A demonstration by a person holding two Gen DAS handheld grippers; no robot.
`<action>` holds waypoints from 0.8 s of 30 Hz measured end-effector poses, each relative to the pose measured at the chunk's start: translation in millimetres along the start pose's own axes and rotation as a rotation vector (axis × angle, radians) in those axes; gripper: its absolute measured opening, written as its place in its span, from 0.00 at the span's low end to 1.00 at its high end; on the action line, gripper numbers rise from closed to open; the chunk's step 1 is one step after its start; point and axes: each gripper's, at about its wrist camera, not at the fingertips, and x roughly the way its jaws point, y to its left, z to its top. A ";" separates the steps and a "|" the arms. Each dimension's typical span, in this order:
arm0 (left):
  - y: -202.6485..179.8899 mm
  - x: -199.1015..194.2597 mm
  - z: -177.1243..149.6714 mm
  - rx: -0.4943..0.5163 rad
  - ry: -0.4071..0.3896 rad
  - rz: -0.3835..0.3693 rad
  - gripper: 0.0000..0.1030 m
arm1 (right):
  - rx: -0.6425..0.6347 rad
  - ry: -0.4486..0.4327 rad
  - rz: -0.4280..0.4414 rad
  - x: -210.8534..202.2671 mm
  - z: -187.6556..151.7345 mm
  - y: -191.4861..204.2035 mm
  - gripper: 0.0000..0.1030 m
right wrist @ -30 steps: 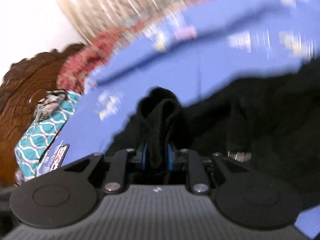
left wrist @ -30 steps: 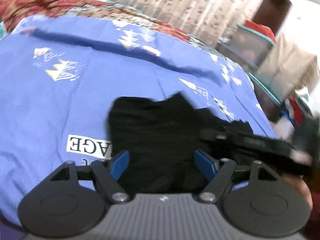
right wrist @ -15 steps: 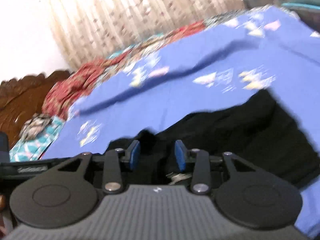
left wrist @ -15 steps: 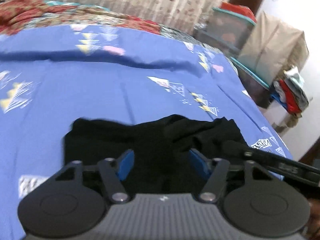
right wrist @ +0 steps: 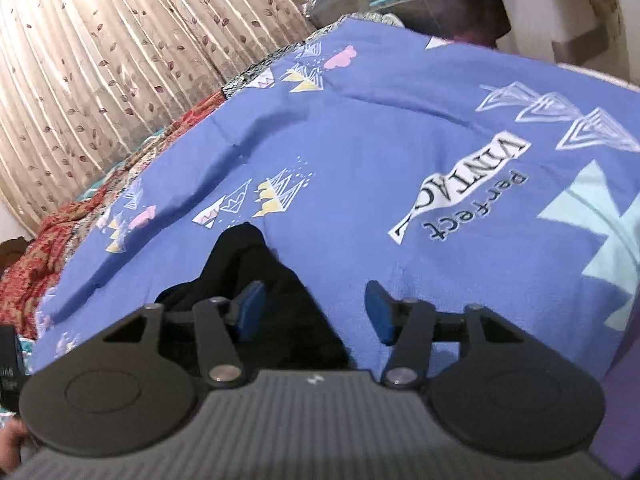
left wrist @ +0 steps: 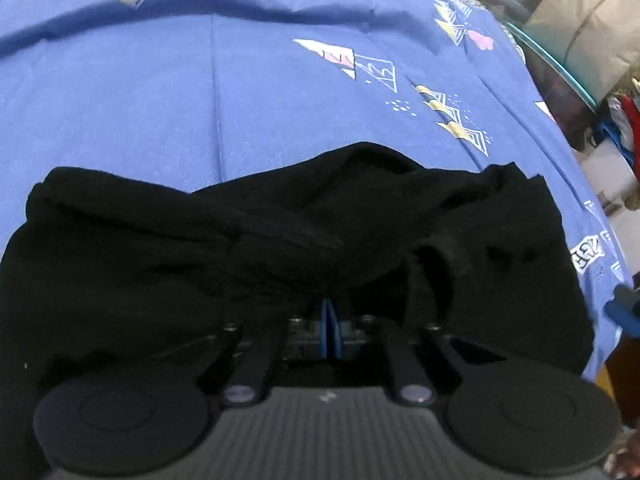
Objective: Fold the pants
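The black pants (left wrist: 280, 240) lie bunched and partly folded on the blue printed bedsheet (left wrist: 200, 100). My left gripper (left wrist: 330, 312) is low over them, its blue pads pressed together on a fold of the black cloth at the near edge. In the right wrist view a corner of the pants (right wrist: 256, 272) reaches between the fingers. My right gripper (right wrist: 316, 312) is open and holds nothing; its left pad (right wrist: 250, 308) is over the cloth and its right pad (right wrist: 378, 312) is over bare sheet.
The blue bedsheet (right wrist: 400, 140) has triangle prints and a "Perfect Vintage" label (right wrist: 460, 196). A red patterned blanket (right wrist: 48, 240) and a curtain (right wrist: 120, 40) lie at the far side. Storage bins and clothes (left wrist: 580, 60) stand off the bed's right edge.
My left gripper has dropped onto the pants and shut on a fold. My right gripper has let go of the cloth, opened wide and moved off to the pants' right edge.
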 end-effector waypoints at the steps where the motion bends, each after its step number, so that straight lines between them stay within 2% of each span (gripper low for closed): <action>1: -0.2 -3.2 0.2 0.000 0.004 0.003 0.06 | 0.004 0.015 0.010 3.1 -1.1 -0.7 0.58; 2: -1.4 -8.7 -0.3 -0.005 0.004 0.008 0.06 | 0.005 0.036 0.016 5.9 -2.6 -5.7 0.58; 4: -2.7 -26.6 0.2 -0.039 -0.009 -0.024 0.12 | -0.007 0.079 0.032 14.4 -9.3 -4.9 0.58; 5: -1.6 -38.8 -0.5 -0.059 -0.033 -0.055 0.24 | -0.020 0.097 0.035 16.8 -12.8 -3.2 0.57; 6: -0.1 -51.0 -1.1 -0.077 -0.063 -0.071 0.34 | -0.038 0.118 0.036 10.6 -14.2 -4.8 0.47; 8: 0.6 -75.6 -2.5 -0.097 -0.124 -0.078 0.38 | -0.075 0.155 0.031 11.0 -19.1 2.0 0.22; 9: -0.5 -85.7 -1.5 -0.099 -0.143 -0.087 0.38 | -0.090 0.147 0.033 6.7 -20.4 5.6 0.18; 11: -7.0 -104.2 3.5 -0.090 -0.170 -0.111 0.43 | -0.124 0.111 0.059 -3.4 -14.3 22.4 0.18; 13: -19.8 -114.4 13.7 -0.055 -0.172 -0.131 0.60 | -0.153 0.077 0.127 -15.0 -9.5 40.7 0.17; 14: -30.0 -116.8 18.7 -0.030 -0.166 -0.141 0.78 | -0.176 0.066 0.171 -21.0 -8.4 52.3 0.16; 15: -40.8 -116.4 23.0 -0.007 -0.158 -0.155 0.92 | -0.211 0.057 0.204 -25.8 -9.5 65.4 0.16; 18: -71.2 -110.9 33.2 0.071 -0.113 -0.217 0.99 | -0.332 0.038 0.263 -38.0 -22.4 104.7 0.15; 21: -87.9 -95.3 42.7 0.128 -0.037 -0.188 0.99 | -0.414 0.035 0.311 -47.7 -38.5 130.0 0.15; 22: -88.7 -89.1 44.0 0.131 -0.026 -0.177 0.95 | -0.438 0.036 0.322 -49.4 -43.1 137.0 0.14; 23: -86.5 -84.4 44.3 0.128 -0.012 -0.168 0.65 | -0.456 0.040 0.333 -49.7 -47.1 144.5 0.14; 24: -83.9 -81.1 44.0 0.130 0.007 -0.150 0.28 | -0.466 0.046 0.349 -50.7 -50.5 150.4 0.14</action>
